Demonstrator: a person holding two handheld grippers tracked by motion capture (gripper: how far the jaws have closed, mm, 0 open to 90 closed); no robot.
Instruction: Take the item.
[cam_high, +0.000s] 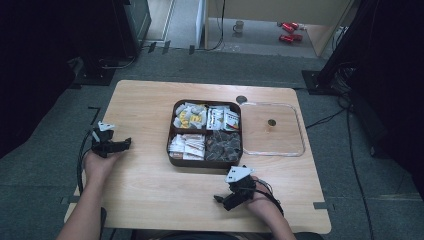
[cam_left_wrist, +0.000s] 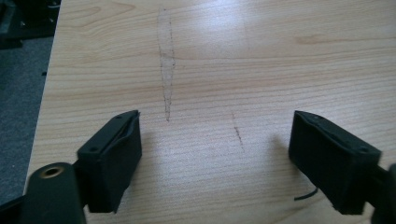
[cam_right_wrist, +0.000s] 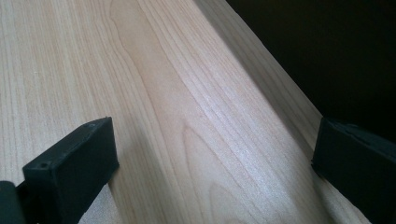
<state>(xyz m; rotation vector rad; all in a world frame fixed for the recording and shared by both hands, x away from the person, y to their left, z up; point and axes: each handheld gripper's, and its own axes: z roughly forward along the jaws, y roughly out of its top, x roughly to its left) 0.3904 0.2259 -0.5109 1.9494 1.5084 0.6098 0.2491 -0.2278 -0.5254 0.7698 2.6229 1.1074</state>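
Note:
A brown box (cam_high: 170, 150) with four compartments sits in the middle of the wooden table (cam_high: 145, 185); it holds white, yellow and dark packets. My left gripper (cam_high: 126, 144) rests at the table's left edge, pointing right toward the box. Its jaws stand apart over bare wood (cam_left_wrist: 215, 149) with nothing between them. My right gripper (cam_high: 220, 201) lies near the front edge, below the box, pointing left. Its jaws are also wide apart (cam_right_wrist: 215, 158) over bare wood beside the table's edge.
A clear square lid (cam_high: 299, 131) with a small knob lies flat just right of the box. Grey floor surrounds the table, with dark stands at both far corners and cables on the right. A pencil-like mark (cam_left_wrist: 166, 70) runs across the wood.

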